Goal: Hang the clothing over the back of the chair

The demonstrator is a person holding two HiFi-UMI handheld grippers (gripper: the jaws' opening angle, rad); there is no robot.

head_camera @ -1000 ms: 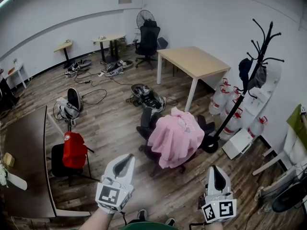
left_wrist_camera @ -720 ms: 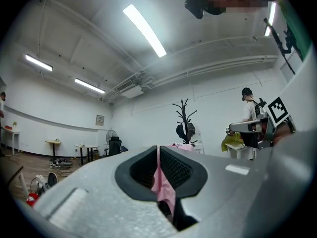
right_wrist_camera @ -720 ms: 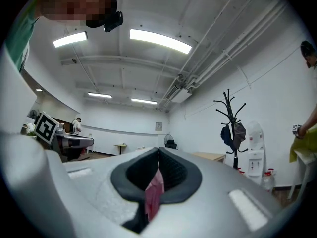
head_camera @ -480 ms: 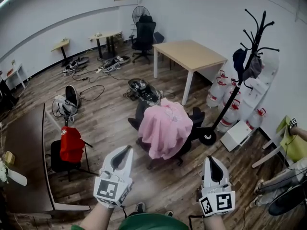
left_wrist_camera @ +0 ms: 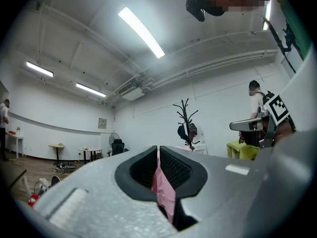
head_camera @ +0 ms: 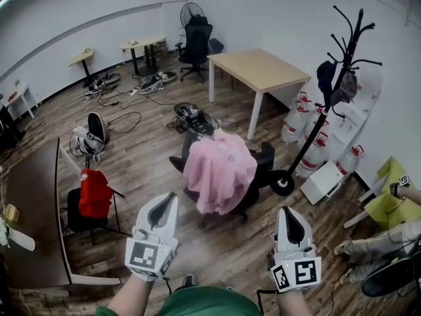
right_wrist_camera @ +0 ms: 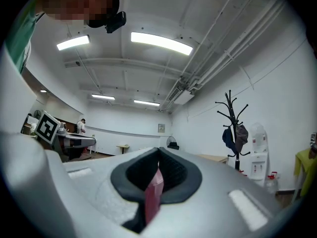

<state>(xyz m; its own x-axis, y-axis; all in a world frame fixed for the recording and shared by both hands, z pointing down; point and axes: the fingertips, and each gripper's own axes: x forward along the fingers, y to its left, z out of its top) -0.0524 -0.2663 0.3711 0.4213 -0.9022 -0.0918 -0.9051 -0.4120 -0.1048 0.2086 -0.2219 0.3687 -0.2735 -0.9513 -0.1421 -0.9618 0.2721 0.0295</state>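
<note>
A pink garment [head_camera: 220,170] lies draped over the back and seat of a black office chair [head_camera: 263,160] in the middle of the room. Both grippers hover low in the head view, short of the chair, and neither touches the cloth. My left gripper [head_camera: 170,197] is shut with nothing in it, and so is my right gripper [head_camera: 287,210]. In the left gripper view the jaw tips [left_wrist_camera: 158,150] meet, and the distant pink garment [left_wrist_camera: 162,190] shows through the slit below them. The right gripper view shows the same: tips [right_wrist_camera: 158,151] together, pink garment [right_wrist_camera: 152,192] beyond.
A light wooden table [head_camera: 263,71] stands behind the chair, and a black coat stand [head_camera: 335,78] with water bottles [head_camera: 316,153] at its foot stands to the right. A red backpack [head_camera: 95,193] sits on a small chair at left, beside a dark desk [head_camera: 33,222]. Bags and cables lie on the floor [head_camera: 191,118].
In the head view the chair and pink garment have drifted left and slightly up as the camera moved. Both grippers stay shut and empty at the bottom of the frame.
</note>
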